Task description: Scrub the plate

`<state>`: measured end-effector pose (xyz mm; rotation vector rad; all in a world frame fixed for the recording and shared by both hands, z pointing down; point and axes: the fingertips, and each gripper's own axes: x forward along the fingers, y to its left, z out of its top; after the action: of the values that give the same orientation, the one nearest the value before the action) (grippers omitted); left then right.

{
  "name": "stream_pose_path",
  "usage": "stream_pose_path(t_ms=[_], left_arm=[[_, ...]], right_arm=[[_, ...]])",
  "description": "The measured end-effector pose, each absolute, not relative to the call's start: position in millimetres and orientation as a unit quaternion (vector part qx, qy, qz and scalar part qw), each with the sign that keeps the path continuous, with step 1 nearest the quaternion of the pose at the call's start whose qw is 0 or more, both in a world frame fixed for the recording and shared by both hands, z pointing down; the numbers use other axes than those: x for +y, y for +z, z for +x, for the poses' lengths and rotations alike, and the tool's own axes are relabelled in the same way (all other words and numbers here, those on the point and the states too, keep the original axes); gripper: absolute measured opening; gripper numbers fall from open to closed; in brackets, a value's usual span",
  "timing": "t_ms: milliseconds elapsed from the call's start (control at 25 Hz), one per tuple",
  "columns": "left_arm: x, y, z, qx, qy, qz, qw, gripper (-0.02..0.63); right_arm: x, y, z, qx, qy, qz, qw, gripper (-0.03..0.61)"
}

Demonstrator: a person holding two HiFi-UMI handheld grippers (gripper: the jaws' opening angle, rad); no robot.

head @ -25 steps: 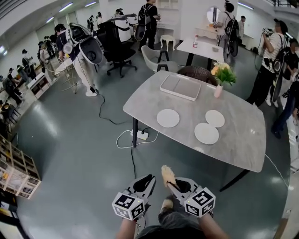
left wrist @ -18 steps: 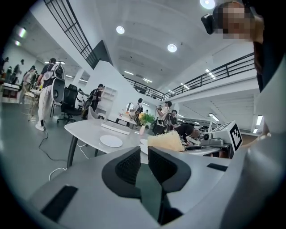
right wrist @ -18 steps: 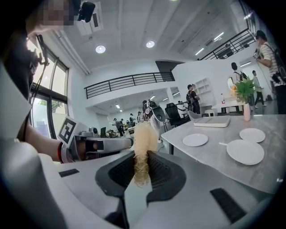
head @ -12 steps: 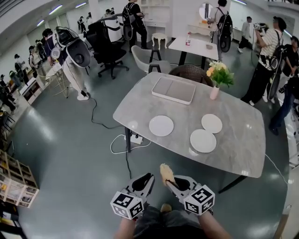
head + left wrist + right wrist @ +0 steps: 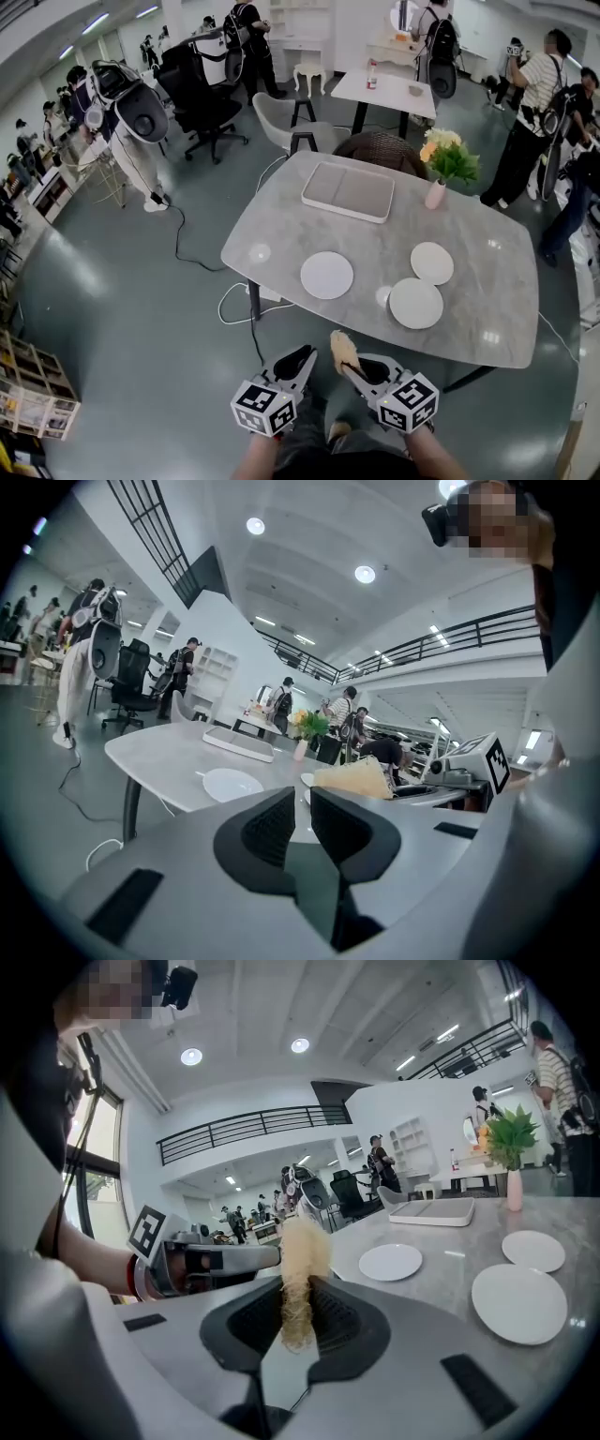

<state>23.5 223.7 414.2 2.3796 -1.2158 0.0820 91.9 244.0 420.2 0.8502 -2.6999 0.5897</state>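
Facing table (image 5: 281,234): right gripper (image 5: 349,367) clamps scrubber (image 5: 343,351); left gripper (image 5: 298,361) pinched together, empty. Plate (image 5: 415,303) on table, well apart from both. Best way: left pins rim, scrubber pressed flat, circling.

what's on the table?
On the table: left plate, near-right plate, far-right plate, a tray and a flower vase. Plates and tray look bare; tabletop beneath them is hidden.

white plates (image 5: 326,275) flat; tan scrubber (image 5: 343,352) held

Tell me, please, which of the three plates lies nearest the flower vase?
The rightmost plate, directly before the vase; the front plate sits nearer you, and the left plate lies farther left.
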Motion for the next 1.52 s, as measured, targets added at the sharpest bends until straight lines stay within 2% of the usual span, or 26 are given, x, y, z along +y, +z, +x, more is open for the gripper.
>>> stream_pose_path(t_ms=[360,800,1280,1520], left_arm=[[127,412,12,-0.397,0.043,0.889,0.224,0.060],[64,426,-11,-0.358,0.056,0.901,0.239,0.060],[40,448,-7,-0.305,0.065,0.916,0.254,0.060],[38,465,-2,-0.297,0.089,0.915,0.260,0.060]], right_arm=[[156,415,70,-0.917,0.196,0.324,0.125,0.071],[102,427,42,-0.902,0.209,0.349,0.143,0.071],[80,444,43,-0.876,0.208,0.403,0.165,0.071],[71,460,54,-0.866,0.195,0.414,0.203,0.071]])
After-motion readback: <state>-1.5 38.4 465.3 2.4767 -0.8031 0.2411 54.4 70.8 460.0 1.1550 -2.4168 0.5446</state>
